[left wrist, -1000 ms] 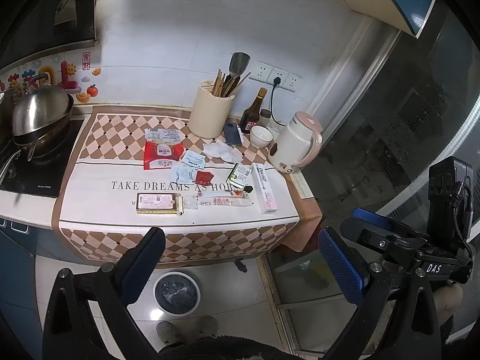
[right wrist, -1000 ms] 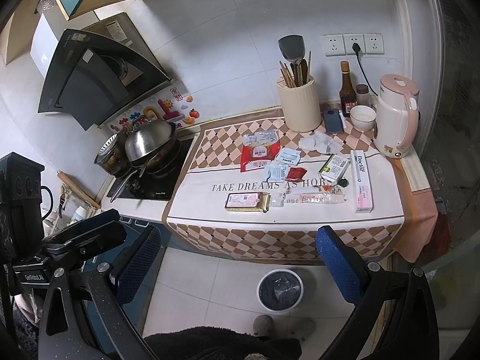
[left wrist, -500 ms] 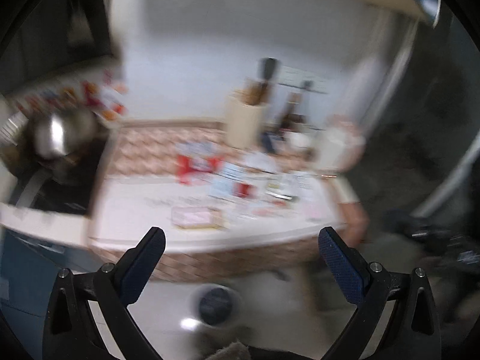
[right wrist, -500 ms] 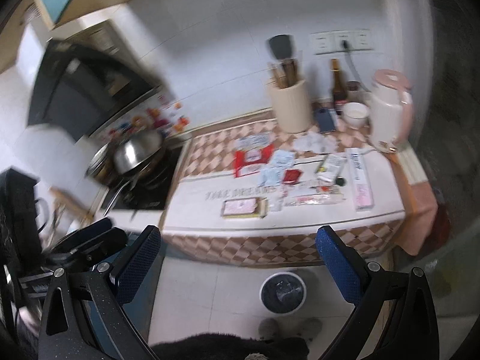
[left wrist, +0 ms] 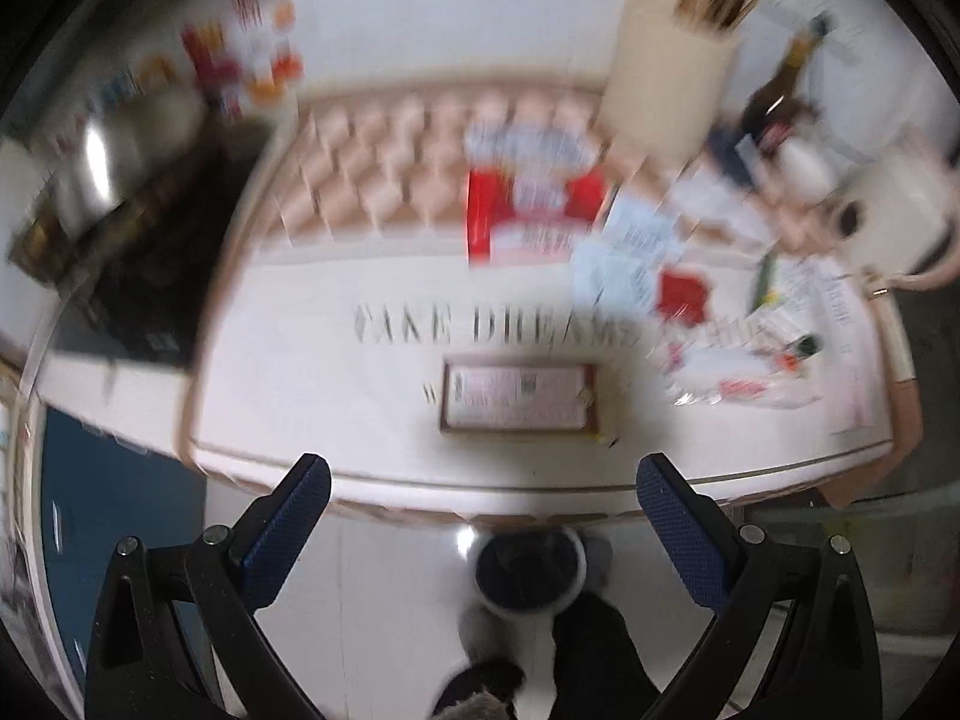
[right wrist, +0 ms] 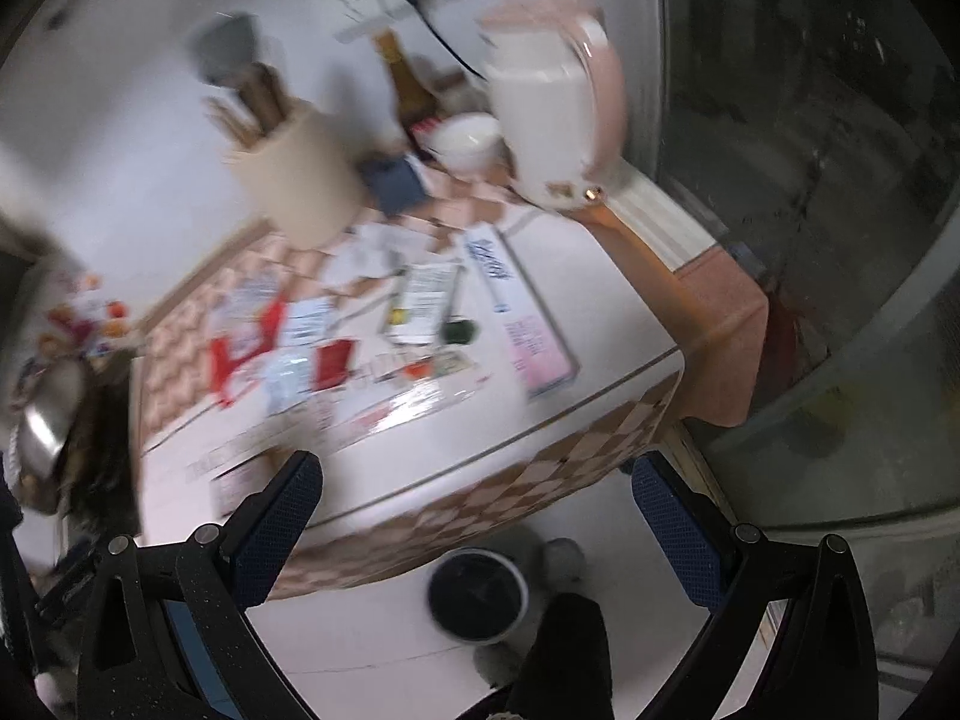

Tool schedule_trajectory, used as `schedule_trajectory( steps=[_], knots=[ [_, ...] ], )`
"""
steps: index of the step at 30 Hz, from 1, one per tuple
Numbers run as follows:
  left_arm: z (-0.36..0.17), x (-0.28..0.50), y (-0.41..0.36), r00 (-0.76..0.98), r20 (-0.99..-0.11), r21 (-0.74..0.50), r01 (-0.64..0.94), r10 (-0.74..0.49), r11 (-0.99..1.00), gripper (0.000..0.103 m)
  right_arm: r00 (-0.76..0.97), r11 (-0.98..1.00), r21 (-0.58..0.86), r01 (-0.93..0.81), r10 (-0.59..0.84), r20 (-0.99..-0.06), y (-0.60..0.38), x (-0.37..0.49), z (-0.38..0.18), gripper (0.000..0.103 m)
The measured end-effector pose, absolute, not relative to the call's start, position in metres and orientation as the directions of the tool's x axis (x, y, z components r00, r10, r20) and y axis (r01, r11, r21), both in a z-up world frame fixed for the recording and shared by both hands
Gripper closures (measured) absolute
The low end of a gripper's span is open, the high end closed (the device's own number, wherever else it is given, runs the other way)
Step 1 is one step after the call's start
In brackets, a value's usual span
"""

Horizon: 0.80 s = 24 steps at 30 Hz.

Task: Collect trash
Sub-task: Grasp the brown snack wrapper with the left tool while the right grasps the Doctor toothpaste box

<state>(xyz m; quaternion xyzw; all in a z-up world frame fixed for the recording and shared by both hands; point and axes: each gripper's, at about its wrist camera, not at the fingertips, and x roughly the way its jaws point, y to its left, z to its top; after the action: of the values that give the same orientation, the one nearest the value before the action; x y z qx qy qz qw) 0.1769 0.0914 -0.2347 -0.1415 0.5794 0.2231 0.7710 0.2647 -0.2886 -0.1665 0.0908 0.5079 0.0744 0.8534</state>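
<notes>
trash is all over the countertop [left wrist: 300,396], both views pretty smeared by blur so take details loosely. nearest the front edge there's a flat box with a pinkish label [left wrist: 519,397], lying just in front of the printed lettering on the table cloth [left wrist: 384,192]. behind it a red and white packet [left wrist: 534,216] sits on the checkered part, with pale blue sachets [left wrist: 624,258] and a small red wrapper [left wrist: 681,295] beside it to the right. a clear plastic wrapper [right wrist: 420,399] lies near the front edge, and a long pink and white box [right wrist: 519,312] lies close to the right end of the cloth.

left gripper [left wrist: 480,495] has its blue-padded fingers spread wide, nothing between them, hanging in front of the counter edge. right gripper [right wrist: 474,495] is the same deal, fingers wide apart and holding nothing.

the trash bin [left wrist: 529,570] stands on the floor below the counter edge, round with a dark liner. at the back are a cream utensil holder [right wrist: 297,180], a dark bottle [right wrist: 411,90], a white bowl [right wrist: 468,141] and a white and pink kettle [right wrist: 555,114].
</notes>
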Motion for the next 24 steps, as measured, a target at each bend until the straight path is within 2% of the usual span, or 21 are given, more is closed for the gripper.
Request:
schedule_trajectory(
  steps=[4, 7, 12, 16, 18, 20, 21, 23, 24],
  knots=[
    [-0.295, 0.187, 0.121, 0.107, -0.994, -0.089, -0.709, -0.018, 0.699, 0.000, 0.377, 0.980, 0.199, 0.005, 0.182, -0.908, -0.289, 0.340, -0.226, 0.000],
    [-0.333, 0.186, 0.136, 0.124, -0.973, -0.203, -0.860, -0.195, 0.469, 0.000, 0.329, 0.987, 0.162, 0.010, 0.149, -0.932, -0.279, 0.388, -0.267, 0.000],
    [-0.372, 0.195, 0.151, 0.205, -0.925, -0.262, -0.953, -0.320, 0.149, 0.001, 0.275, 0.993, 0.114, -0.018, 0.114, -0.955, -0.256, 0.441, -0.315, 0.000],
    [-0.381, 0.205, 0.156, 0.190, -0.934, -0.212, -0.977, -0.301, 0.039, 0.002, 0.244, 0.994, 0.086, -0.065, 0.100, -0.965, -0.237, 0.457, -0.333, 0.002],
    [-0.376, 0.214, 0.159, 0.134, -0.962, -0.162, -0.981, -0.238, 0.102, 0.009, 0.245, 0.994, 0.057, -0.098, 0.079, -0.966, -0.227, 0.465, -0.340, 0.007],
    [-0.365, 0.226, 0.155, 0.026, -0.990, -0.058, -0.971, -0.140, 0.233, 0.037, 0.240, 0.992, 0.042, -0.117, 0.070, -0.968, -0.222, 0.469, -0.344, 0.017],
    [-0.361, 0.232, 0.153, 0.010, -0.995, -0.039, -0.956, -0.100, 0.290, 0.038, 0.246, 0.992, 0.030, -0.124, 0.060, -0.967, -0.220, 0.471, -0.346, 0.022],
    [-0.357, 0.241, 0.145, -0.011, -1.000, -0.003, -0.905, -0.030, 0.424, 0.040, 0.273, 0.989, 0.042, -0.142, 0.080, -0.959, -0.220, 0.473, -0.343, 0.044],
    [-0.353, 0.245, 0.139, -0.013, -1.000, 0.020, -0.867, 0.017, 0.498, 0.040, 0.286, 0.989, 0.027, -0.144, 0.068, -0.956, -0.220, 0.473, -0.341, 0.048]
  ],
)
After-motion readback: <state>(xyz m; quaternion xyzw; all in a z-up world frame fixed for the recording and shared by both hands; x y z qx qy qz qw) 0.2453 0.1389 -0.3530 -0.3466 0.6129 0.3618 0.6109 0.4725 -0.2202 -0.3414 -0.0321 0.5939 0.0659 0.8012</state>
